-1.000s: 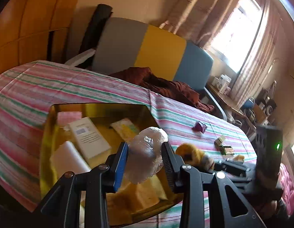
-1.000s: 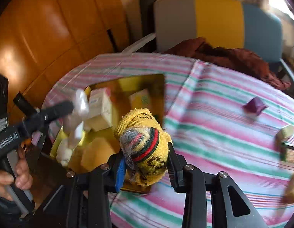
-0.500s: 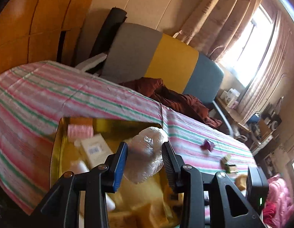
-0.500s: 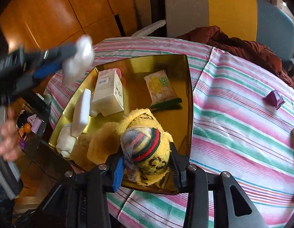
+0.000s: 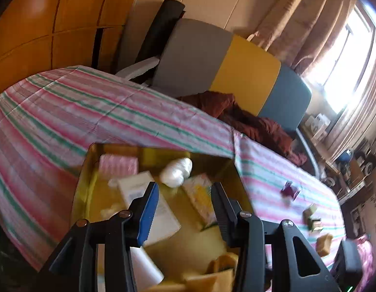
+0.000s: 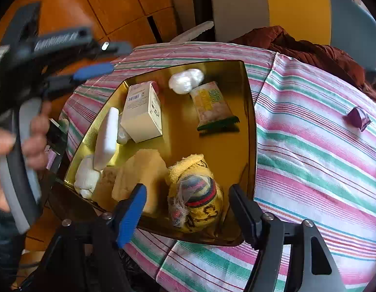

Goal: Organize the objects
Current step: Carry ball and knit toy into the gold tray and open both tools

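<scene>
2 grippers have just spread: left gripper (image 5: 185,202) empty, clear wrap bundle (image 5: 176,172) just ahead; right gripper (image 6: 188,204) straddles the soft, light yellow sock bundle (image 6: 195,192) untouched; pinch its middle.

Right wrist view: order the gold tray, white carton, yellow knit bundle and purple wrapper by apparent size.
1. gold tray
2. yellow knit bundle and white carton: look alike, and the bundle lies nearer the camera, so I leave them unranked
3. purple wrapper
</scene>
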{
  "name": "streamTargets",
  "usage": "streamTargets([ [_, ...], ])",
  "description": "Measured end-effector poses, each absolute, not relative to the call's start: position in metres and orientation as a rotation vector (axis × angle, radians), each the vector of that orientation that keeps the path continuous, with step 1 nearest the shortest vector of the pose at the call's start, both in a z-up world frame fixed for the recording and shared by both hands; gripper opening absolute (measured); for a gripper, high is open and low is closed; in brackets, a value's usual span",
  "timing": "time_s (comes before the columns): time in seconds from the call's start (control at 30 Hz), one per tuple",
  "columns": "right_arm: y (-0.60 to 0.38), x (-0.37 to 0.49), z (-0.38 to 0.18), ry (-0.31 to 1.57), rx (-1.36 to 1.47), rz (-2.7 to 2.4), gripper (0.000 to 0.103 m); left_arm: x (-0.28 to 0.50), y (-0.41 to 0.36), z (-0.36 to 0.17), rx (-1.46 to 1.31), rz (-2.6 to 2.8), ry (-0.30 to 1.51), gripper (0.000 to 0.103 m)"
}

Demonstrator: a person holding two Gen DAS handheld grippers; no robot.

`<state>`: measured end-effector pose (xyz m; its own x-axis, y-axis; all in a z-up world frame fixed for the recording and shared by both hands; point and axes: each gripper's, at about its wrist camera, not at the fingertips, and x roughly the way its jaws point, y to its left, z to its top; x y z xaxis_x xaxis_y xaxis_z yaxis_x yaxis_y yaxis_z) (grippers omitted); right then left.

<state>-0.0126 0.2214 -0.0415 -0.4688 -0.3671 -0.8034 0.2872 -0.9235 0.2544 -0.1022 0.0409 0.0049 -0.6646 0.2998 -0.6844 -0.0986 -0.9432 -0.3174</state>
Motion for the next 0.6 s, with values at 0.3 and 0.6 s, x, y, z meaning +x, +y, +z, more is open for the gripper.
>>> streamTargets([
  [0.3, 0.223, -0.011, -0.041, -0.169, 1.342, -2.409, 0.083, -0.058, 0.049, 0.006, -1.104, 2.737, -0.159, 0.045],
  [0.6, 0.222, -0.007, -0.038, -0.176, 1.333, -2.433, 0.086, -0.035, 0.059, 0.018, -1.032, 2.782, -0.036, 0.045],
])
